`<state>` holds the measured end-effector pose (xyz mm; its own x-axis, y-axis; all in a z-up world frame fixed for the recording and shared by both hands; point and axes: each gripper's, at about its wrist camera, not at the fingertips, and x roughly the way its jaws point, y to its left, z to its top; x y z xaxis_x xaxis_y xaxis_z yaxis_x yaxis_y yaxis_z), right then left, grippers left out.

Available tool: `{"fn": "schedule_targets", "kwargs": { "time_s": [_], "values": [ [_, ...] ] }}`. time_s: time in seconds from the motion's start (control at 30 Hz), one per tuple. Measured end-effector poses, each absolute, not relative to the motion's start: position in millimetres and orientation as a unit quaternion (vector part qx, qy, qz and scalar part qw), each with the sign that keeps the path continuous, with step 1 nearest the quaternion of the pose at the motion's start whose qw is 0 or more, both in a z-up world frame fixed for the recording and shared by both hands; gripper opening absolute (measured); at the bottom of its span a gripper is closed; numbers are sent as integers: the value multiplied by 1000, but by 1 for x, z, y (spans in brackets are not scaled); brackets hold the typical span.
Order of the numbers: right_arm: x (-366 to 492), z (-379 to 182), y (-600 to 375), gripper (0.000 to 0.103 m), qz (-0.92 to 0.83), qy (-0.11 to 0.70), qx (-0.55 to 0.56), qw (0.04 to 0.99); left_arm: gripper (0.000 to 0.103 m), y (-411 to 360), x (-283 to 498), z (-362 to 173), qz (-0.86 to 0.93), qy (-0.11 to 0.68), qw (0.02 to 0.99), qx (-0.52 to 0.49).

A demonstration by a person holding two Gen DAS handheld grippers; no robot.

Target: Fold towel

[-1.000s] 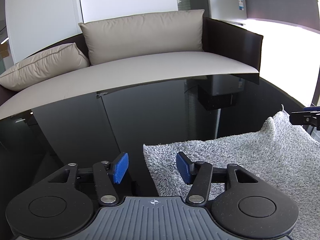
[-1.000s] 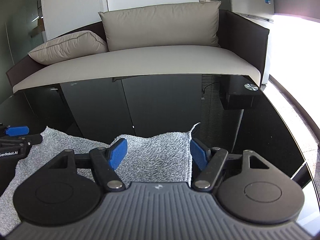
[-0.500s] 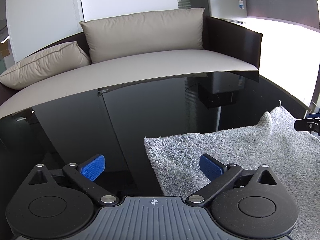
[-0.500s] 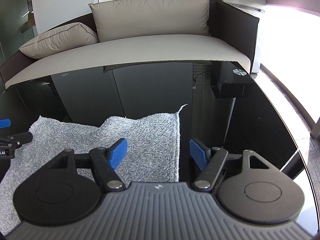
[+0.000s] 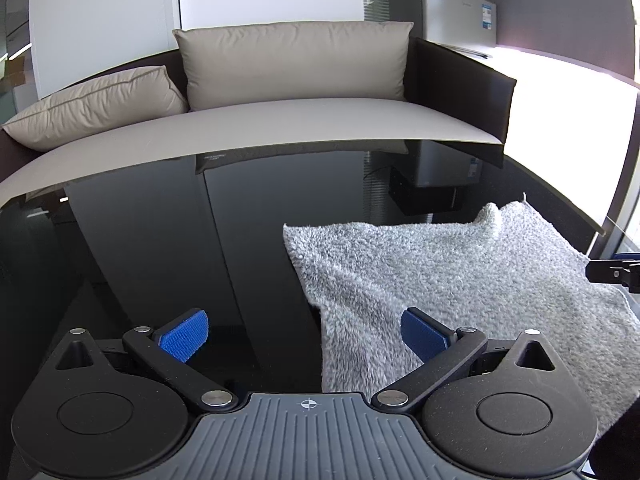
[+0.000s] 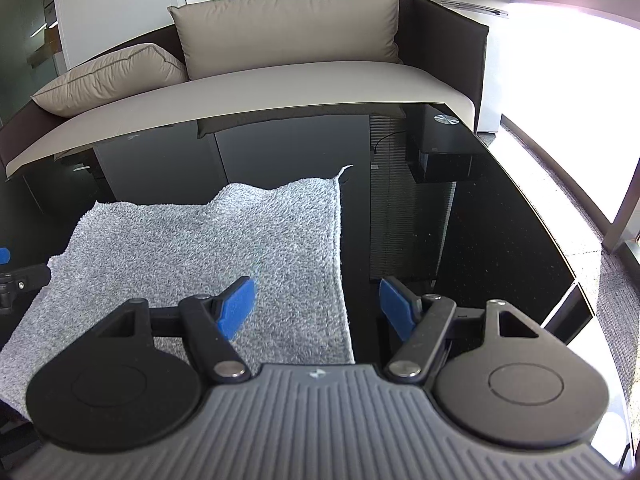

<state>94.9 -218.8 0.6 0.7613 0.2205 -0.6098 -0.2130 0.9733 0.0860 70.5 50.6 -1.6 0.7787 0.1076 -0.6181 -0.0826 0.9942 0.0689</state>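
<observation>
Left gripper (image 5: pixel 304 332): jaws spread as wide as they go, nothing clamped. The towel's left edge passes between the blue pads but is not pressed by either; one pad is over bare table, the other over the pile

Right gripper (image 6: pixel 316 304): jaws partly apart, nothing held. The towel's right edge runs up between the pads, with the left pad over the cloth and the right pad over bare table; no contact can be made out

Towel (image 5: pixel 460 272): grey, fluffy, laid out on the glossy black table (image 5: pixel 160 248), near the front edge and spanning the space between the two grippers. It is mostly flat. A ripple is seen along the far edge and the far right corner is peaked up with a loose thread. Whether one layer or two is lying there cannot be told from these views

Progress, as judged: early or between folds. The cloth is spread, both near corners are bracketed by unclamped jaws, so a grip on each side edge is probably next, followed by carrying the near edge over to the far one. The ripple could be trapped in the fold if not smoothed

Containers: none seen on the table. Behind it only a sofa (image 6: pixel 280 80) with cushions is visible
</observation>
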Motion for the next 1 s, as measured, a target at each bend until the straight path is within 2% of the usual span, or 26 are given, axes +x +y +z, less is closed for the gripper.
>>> {"fn": "schedule_targets", "kwargs": {
  "time_s": [0.4,0.73,0.83,1.0],
  "values": [
    [32,-3,-240,72,94,337,24,937,102,55,-1,-2,48,335,941,4],
    [0,-3,-246,72,85,341,29,936,101,48,-27,-7,43,340,939,6],
    [-2,-5,-245,72,84,346,25,934,99,45,-30,-7,42,339,940,5],
    [-2,-7,-247,69,75,351,23,933,88,43,-32,-10,40,343,939,3]
  ]
}}
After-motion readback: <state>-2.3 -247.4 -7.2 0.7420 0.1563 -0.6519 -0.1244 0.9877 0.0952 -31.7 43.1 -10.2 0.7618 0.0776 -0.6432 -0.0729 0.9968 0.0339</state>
